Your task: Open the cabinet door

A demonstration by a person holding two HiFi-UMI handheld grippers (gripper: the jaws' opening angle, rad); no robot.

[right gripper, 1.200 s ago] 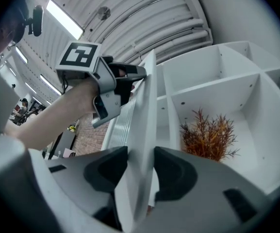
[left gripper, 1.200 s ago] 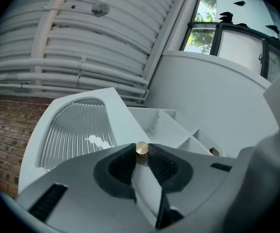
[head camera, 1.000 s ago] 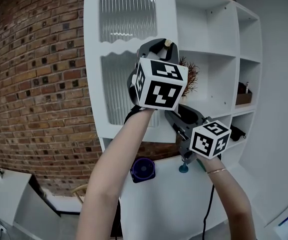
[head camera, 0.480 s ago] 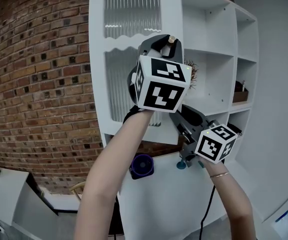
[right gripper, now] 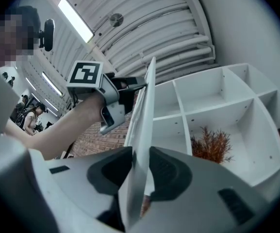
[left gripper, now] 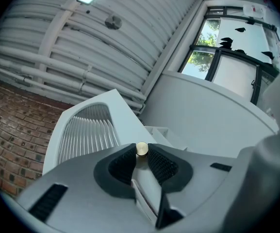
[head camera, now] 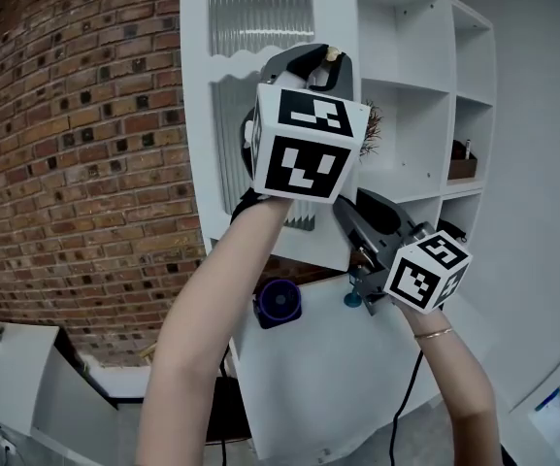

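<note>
Now my left gripper [left gripper: 141, 158] clamps the brass knob [left gripper: 142, 149]; my right gripper [right gripper: 140, 163], jaws just closing, pinches the edge of the cabinet door [right gripper: 147, 103].

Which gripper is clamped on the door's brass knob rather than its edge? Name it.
The left gripper: its fingers pinch the brass knob on the cabinet door. The right gripper has just been closing its fingers on that door's edge.

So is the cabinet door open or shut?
Open: the cabinet door stands swung out from the shelves, seen edge-on in the right gripper view.
</note>
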